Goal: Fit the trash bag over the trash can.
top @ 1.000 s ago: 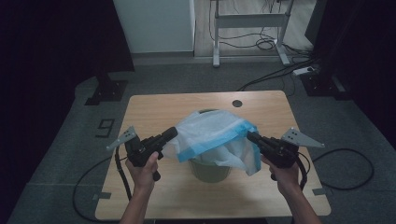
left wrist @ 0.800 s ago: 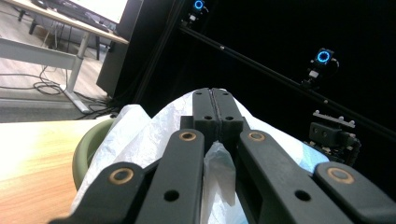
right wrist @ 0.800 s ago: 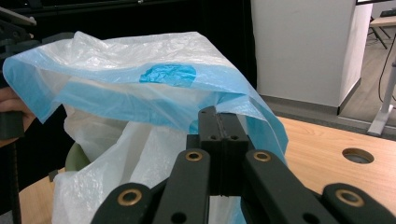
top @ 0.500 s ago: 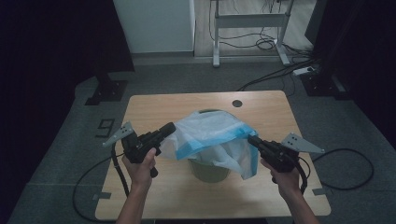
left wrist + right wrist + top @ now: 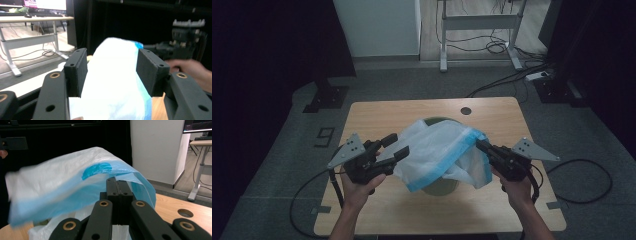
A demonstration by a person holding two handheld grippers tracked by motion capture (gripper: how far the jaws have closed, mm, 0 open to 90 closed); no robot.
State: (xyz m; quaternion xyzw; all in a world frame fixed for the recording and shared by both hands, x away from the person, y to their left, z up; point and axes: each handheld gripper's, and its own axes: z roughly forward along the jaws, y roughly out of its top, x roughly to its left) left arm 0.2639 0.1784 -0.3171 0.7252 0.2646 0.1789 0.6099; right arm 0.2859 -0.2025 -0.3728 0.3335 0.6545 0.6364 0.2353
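On the light wooden table [image 5: 362,215], a thin white plastic bag with a blue rim [image 5: 439,150] drapes over a round olive-green bin [image 5: 439,186]. The right gripper [image 5: 481,145] pinches the bag's blue edge. The left gripper [image 5: 396,146], jaws just opened, straddles the bag's opposite side without pressing.

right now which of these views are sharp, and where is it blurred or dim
High view: dim, dark surroundings, but the translucent white plastic bag with a blue edge reads clearly. Left gripper view: its black pads are sharp, the person's far hand soft. Right gripper view: jaws crisp, the bag's left end smeared.
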